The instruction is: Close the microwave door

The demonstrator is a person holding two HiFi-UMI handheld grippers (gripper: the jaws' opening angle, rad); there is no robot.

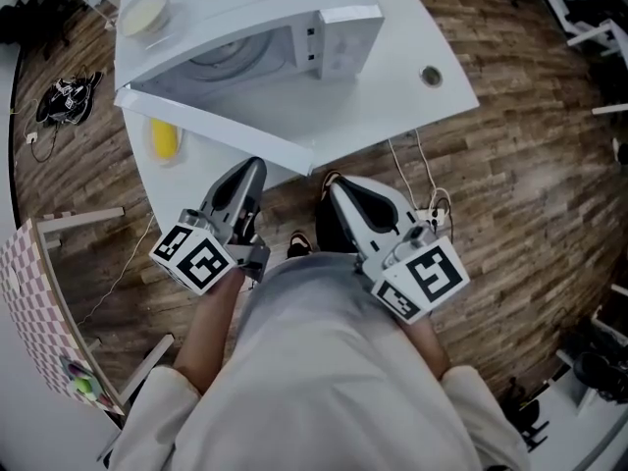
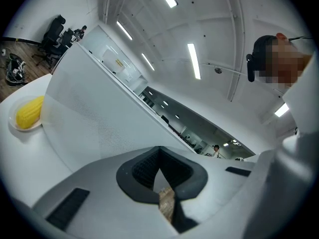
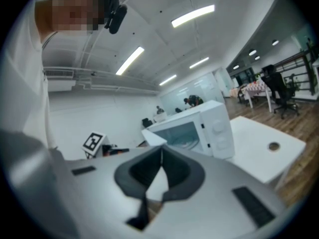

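Microwave [image 1: 334,37] on table [image 1: 412,18], corn [image 1: 164,140] left of door [image 1: 216,121]

A yellow corn cob [image 1: 164,139] lies on a small plate [image 2: 12,123] on the white table [image 1: 412,27] (tangled cables [image 1: 67,99] on the wood floor [image 1: 510,194]).

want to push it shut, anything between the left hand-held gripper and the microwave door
Nothing visible: open air between the left hand-held gripper and the microwave door. The corn lies off to the left, outside its swing.
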